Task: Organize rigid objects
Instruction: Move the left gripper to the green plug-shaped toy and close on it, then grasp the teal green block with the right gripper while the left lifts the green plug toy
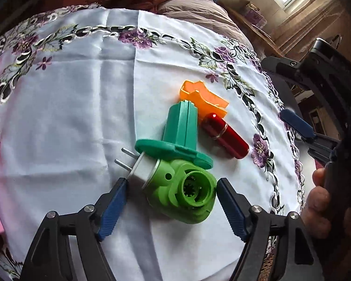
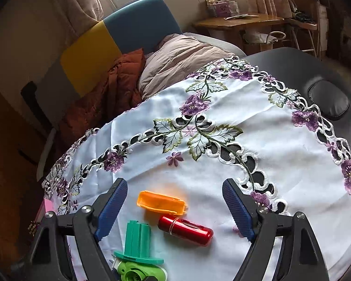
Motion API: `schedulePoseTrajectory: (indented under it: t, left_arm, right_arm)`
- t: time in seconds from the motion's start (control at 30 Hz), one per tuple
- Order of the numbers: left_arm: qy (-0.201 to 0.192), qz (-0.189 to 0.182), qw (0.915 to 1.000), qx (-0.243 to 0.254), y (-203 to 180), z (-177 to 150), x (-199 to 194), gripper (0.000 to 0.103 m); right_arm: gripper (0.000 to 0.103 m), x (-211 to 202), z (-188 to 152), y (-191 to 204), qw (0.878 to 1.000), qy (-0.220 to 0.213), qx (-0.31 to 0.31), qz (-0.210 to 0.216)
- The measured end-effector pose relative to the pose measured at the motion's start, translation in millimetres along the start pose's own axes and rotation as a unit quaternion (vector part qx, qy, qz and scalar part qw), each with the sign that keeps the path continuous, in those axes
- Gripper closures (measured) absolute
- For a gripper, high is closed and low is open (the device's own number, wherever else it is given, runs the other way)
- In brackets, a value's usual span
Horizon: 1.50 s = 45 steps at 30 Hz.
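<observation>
We see the left gripper (image 1: 172,202) standing wide around the light green plug adapter (image 1: 180,194), its pads clear of it, near the table's front edge. The adapter's long axis runs left to right. Our right gripper (image 2: 174,207), also wide and empty, hovers farther off over the red cylinder (image 2: 186,229), probably untouched.

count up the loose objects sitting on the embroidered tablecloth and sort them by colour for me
Green: 2, the light green plug-in device and the teal flanged piece
Orange: 1, the open orange plastic case
Red: 1, the glossy red capsule
Total: 4 objects on the tablecloth
</observation>
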<state>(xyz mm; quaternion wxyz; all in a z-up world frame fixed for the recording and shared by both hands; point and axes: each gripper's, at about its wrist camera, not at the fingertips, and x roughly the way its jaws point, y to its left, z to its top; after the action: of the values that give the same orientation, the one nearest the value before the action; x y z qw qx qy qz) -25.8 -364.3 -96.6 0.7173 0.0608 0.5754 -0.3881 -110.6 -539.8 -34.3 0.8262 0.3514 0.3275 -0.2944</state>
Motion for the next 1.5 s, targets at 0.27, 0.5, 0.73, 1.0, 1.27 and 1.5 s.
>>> schedulePoseTrajectory:
  t: [0.27, 0.5, 0.73, 1.0, 1.27, 1.5]
  left_arm:
    - [-0.017, 0.037, 0.9973, 0.061, 31, 7, -24, 0.035]
    - [-0.008, 0.008, 0.9997, -0.02, 50, 8, -29, 0.028]
    - [-0.012, 0.033, 0.9984, -0.044, 37, 20, -18, 0.024]
    - [-0.01, 0.062, 0.9975, -0.034, 45, 26, -4, 0.036]
    - [-0.032, 0.06, 0.9965, 0.05, 56, 7, -22, 0.047]
    - [-0.043, 0.055, 0.9956, 0.063, 78, -20, -44, 0.047]
  right_arm:
    - [0.019, 2, 0, -2, 1.0, 0.011, 0.008, 0.007]
    - [0.019, 5, -2, -1, 1.0, 0.018, 0.001, 0.001]
    - [0.019, 8, -3, 0, 1.0, 0.024, -0.003, 0.0]
    - [0.019, 7, -2, 1, 1.0, 0.022, -0.003, 0.008]
    - [0.043, 11, -12, 32, 0.994, 0.052, -0.069, 0.073]
    - [0.059, 31, -39, 62, 0.97, 0.148, -0.134, 0.14]
